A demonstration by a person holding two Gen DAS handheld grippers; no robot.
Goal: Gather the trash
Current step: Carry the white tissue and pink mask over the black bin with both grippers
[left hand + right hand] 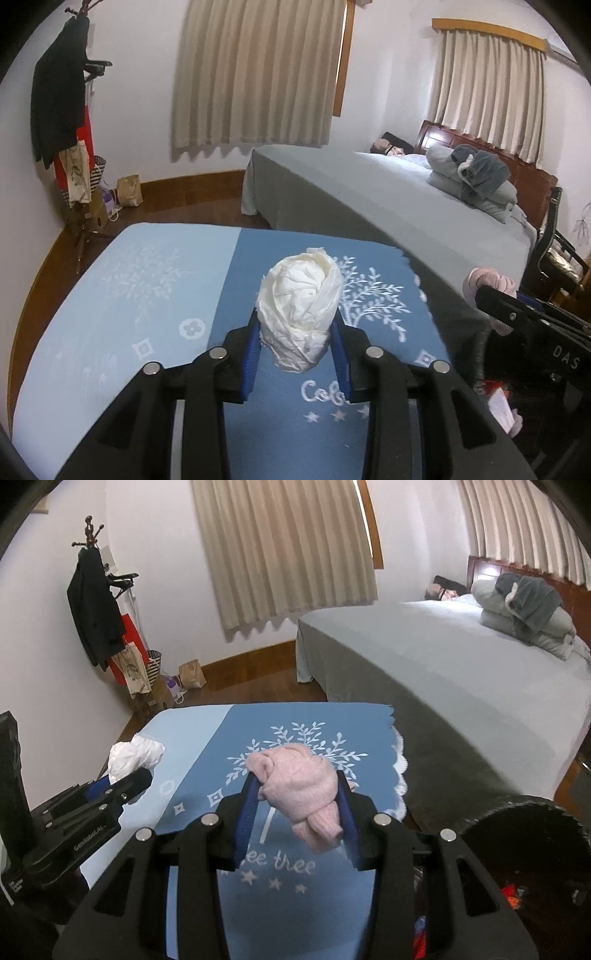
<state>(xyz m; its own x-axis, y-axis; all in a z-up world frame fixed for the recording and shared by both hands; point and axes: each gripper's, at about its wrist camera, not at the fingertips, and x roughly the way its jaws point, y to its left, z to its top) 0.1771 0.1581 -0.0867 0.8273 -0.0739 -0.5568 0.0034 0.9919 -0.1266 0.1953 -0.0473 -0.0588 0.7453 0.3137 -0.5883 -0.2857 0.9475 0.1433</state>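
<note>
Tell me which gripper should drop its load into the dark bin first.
Right, probably. The right gripper, shut on the pink wad, has the dark bin just to its right. The left gripper, holding the white paper ball, sits beyond it, farther from the bin.

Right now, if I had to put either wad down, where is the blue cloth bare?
Both grippers hold wads: left the white paper wad, right the pink wad. Bare patches: the pale blue strip along the cloth's left edge, and the far end by the floor. The right side crowds against the dark bin.
</note>
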